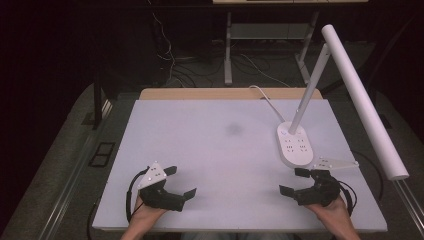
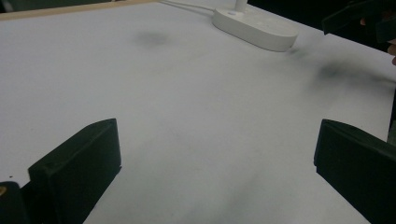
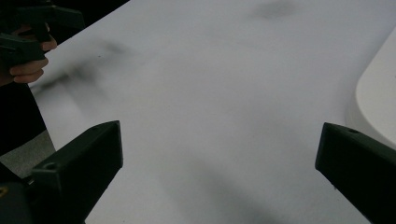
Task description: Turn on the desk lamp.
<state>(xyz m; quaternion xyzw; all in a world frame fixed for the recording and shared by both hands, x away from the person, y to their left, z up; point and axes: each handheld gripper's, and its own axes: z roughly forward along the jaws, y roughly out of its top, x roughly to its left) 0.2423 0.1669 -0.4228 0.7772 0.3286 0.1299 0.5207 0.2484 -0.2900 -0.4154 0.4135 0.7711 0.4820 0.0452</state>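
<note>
White table (image 1: 215, 150): left gripper (image 1: 181, 181) and right gripper (image 1: 291, 181) at near edge, jaws spread, holding nothing. Desk lamp (image 1: 295, 145) just beyond right gripper; head partly cut off, faint smudge (image 1: 233, 129) indistinct

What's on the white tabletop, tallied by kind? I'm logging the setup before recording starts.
Desk lamp: 1
Handheld grippers: 2, the left gripper and the right gripper, both open with nothing between the jaws
Total: 3
</note>
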